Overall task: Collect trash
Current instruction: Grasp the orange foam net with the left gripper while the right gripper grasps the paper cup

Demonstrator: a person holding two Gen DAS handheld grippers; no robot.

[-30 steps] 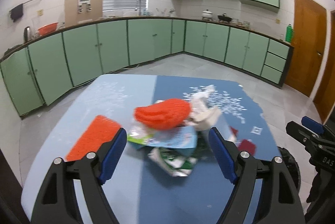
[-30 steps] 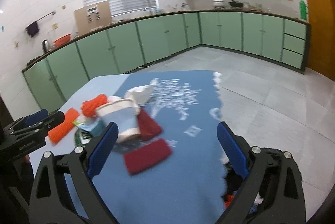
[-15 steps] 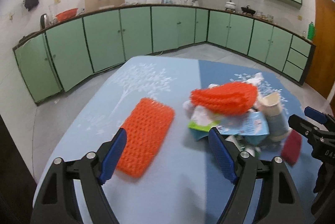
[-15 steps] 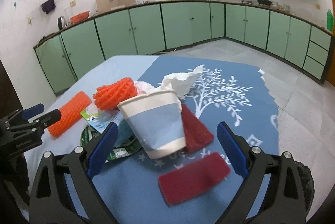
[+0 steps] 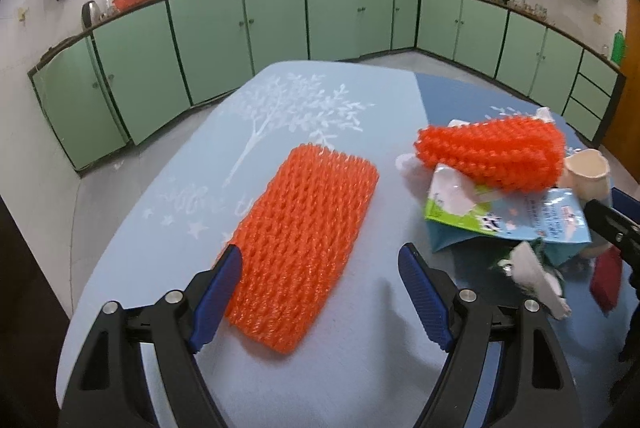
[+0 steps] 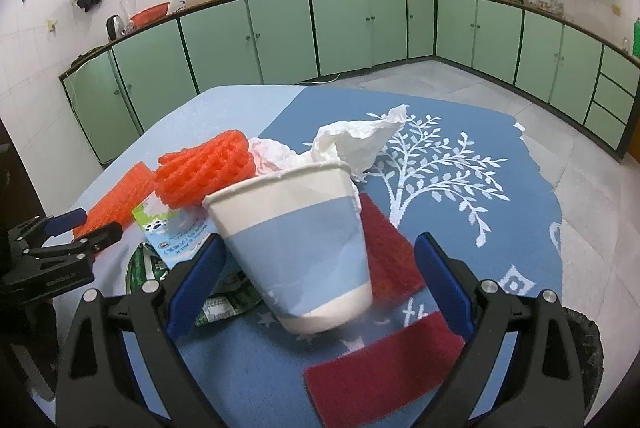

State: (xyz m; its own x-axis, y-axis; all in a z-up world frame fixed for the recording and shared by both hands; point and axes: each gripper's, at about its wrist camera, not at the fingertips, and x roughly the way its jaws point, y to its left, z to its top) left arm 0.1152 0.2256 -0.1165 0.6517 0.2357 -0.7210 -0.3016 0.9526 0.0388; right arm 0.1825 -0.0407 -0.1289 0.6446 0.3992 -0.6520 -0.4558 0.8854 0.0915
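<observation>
Left gripper [image 5: 320, 282] jaws spread wide over flat orange foam net sleeve [image 5: 304, 244] lying on blue desk [image 5: 280, 116]. Right gripper [image 6: 320, 280] jaws wide apart around white-and-blue paper cup [image 6: 300, 248], not touching, crumpled white tissue [image 6: 356, 140] behind it in the trash pile.

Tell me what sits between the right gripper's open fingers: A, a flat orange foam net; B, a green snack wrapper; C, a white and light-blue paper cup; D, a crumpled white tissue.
C: in the right wrist view the white and light-blue paper cup stands tilted between the blue fingers of the open right gripper, not yet clamped.
</observation>
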